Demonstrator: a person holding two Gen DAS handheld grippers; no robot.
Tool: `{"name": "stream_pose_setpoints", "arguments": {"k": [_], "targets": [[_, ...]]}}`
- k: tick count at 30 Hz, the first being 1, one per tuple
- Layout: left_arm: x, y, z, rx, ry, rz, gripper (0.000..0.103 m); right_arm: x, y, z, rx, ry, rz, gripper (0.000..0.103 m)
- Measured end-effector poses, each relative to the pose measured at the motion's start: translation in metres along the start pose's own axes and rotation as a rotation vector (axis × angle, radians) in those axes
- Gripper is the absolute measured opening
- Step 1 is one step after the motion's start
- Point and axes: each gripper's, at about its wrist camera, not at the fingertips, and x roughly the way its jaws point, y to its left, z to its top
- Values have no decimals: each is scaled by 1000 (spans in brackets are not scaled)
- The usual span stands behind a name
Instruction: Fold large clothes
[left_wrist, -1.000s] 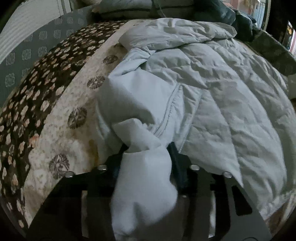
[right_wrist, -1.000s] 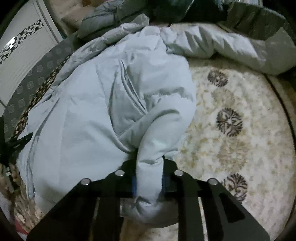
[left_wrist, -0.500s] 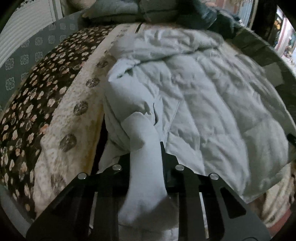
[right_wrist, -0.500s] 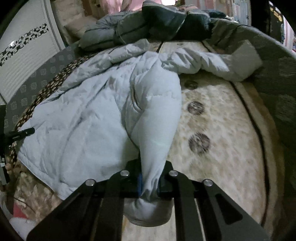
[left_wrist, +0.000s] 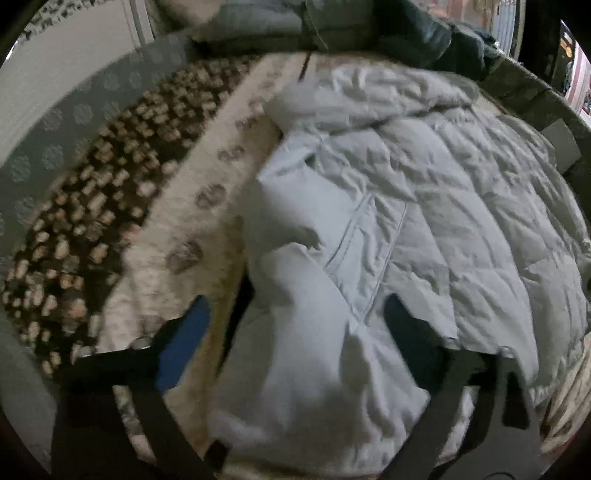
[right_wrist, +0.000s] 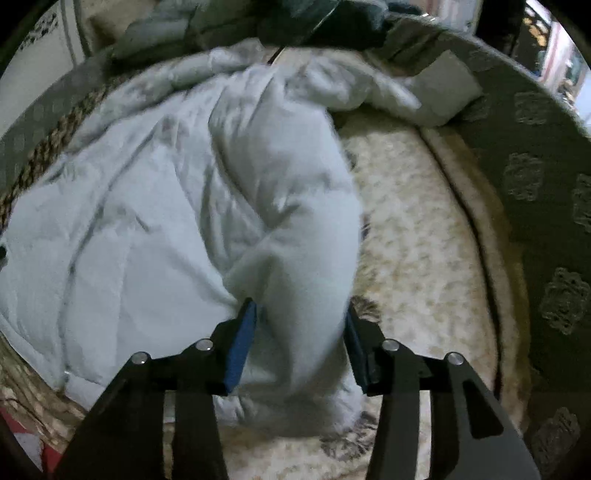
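Both views are softened by motion blur. In the left wrist view the pale padded jacket (left_wrist: 406, 206) is cut off at the lower edge. The bedspread (right_wrist: 424, 229) beneath it is largely hidden. The dark bundled clothes (left_wrist: 424, 40) at the far end cannot be told apart. Contact between the right gripper (right_wrist: 301, 321) pads and the sleeve cannot be determined.

Matt quilted cloth jacket (left_wrist: 424, 229) on plush bedspread (right_wrist: 417, 236)

A cream medallion-patterned bedspread (right_wrist: 417, 236) with a dark floral band (left_wrist: 92, 221) lies beneath dark bedding (left_wrist: 413, 33) piled behind.
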Motion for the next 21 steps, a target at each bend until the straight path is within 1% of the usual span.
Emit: {"name": "stream_pose_setpoints", "arguments": {"k": [2,3,5,7,8,10,12,13,14,15,18,20,21], "targets": [[-17,8,-8,-3,-15,-4,99,-24,-9,9,36,-62,6,58],[-23,8,-7,-3,-22,-2,99,-35,-14,13,49,-93,12,58],[-32,8,-3,-14,-32,4,99,-61,-19,26,65,-171,11,62],[-44,7,9,-46,-41,-26,99,-75,-19,39,73,-212,19,66],[-49,4,21,-60,-47,-44,99,-84,-19,51,71,-240,36,66],[-59,-6,43,-59,-65,-63,99,-95,-15,64,62,-275,41,67],[-70,-16,63,-44,-107,-57,100,-107,-13,84,42,-306,80,67],[-76,-22,74,-34,-141,-42,100,-112,-12,89,35,-317,90,68],[-85,-27,87,-24,-179,-22,100,-118,-11,101,22,-348,99,68],[-90,-31,98,-22,-201,-14,100,-122,-11,105,15,-361,100,68],[-96,-42,130,-26,-219,-43,100,-139,-6,139,-8,-426,107,70],[-101,-50,153,-14,-238,-60,100,-148,-3,158,-14,-467,157,82],[-102,-54,159,-7,-252,-65,100,-150,-1,168,-20,-478,185,84]]}}
